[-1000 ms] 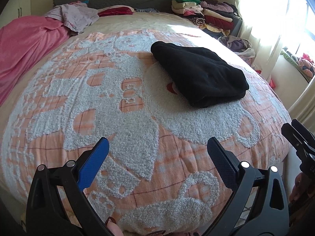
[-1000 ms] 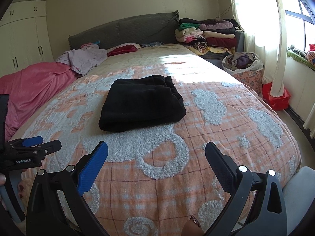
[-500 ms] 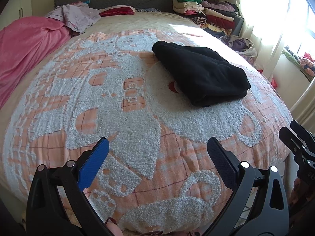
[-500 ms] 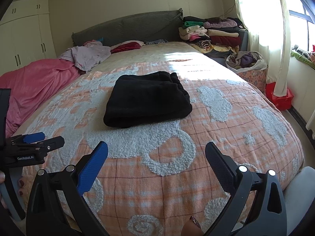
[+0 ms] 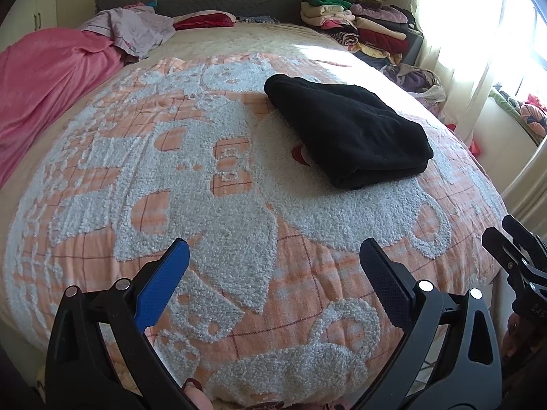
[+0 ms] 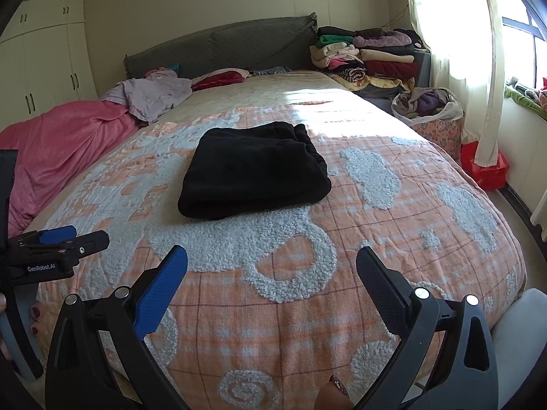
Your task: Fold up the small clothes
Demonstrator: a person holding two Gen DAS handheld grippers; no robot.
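A folded black garment (image 5: 348, 133) lies on the orange and white bedspread (image 5: 205, 184), right of centre in the left wrist view. In the right wrist view the black garment (image 6: 254, 171) lies in the middle of the bedspread (image 6: 376, 239). My left gripper (image 5: 273, 266) is open and empty, at the bed's near edge, well short of the garment. My right gripper (image 6: 271, 273) is open and empty, also at the near edge. The left gripper also shows at the left edge of the right wrist view (image 6: 65, 242).
A pink blanket (image 6: 58, 143) and a lilac garment (image 6: 154, 95) lie at the bed's far left. A stack of folded clothes (image 6: 369, 58) stands at the back right. A basket of clothes (image 6: 430, 112) and a red box (image 6: 485, 167) stand on the floor by the curtain.
Both grippers have drawn back slightly and tilted a little upward, so the garment sits lower in both views. The garment has not moved.
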